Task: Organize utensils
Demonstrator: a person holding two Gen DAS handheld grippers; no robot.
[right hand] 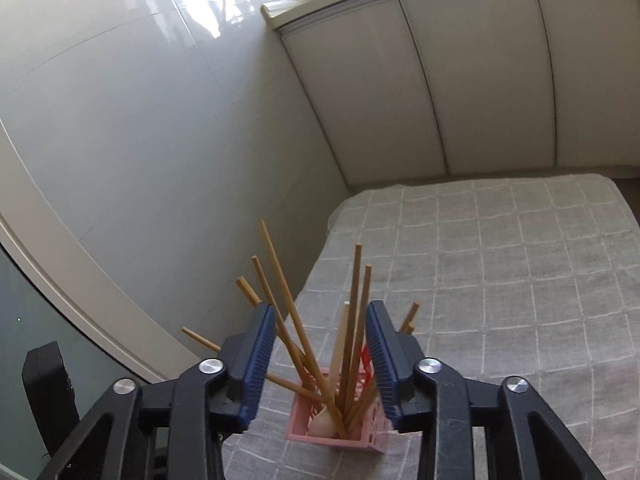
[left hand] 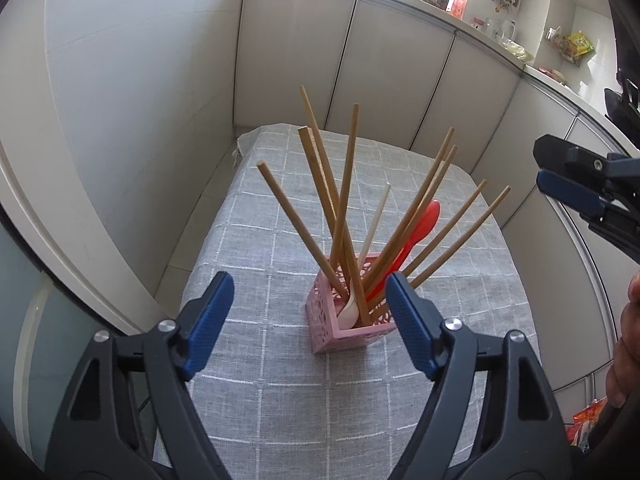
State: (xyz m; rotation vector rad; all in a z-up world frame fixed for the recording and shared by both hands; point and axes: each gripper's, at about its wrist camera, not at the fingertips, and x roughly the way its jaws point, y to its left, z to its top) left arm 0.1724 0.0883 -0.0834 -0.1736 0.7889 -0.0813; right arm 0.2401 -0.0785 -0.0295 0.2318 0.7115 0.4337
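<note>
Chopsticks (left hand: 348, 208) and spoons upright in pink holder (left hand: 352, 334); both hand-held grippers (left hand: 310, 320) (right hand: 320, 360) released, empty.

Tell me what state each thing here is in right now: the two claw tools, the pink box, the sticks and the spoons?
Left gripper: jaws open, empty, hovering over the table.
Right gripper: jaws open, empty, above the holder.
Pink holder: upright on the checked cloth.
Chopsticks: standing in the holder, fanned outward.
Red spoon: in the holder, leaning.
White spoon: bowl down in the holder.
</note>
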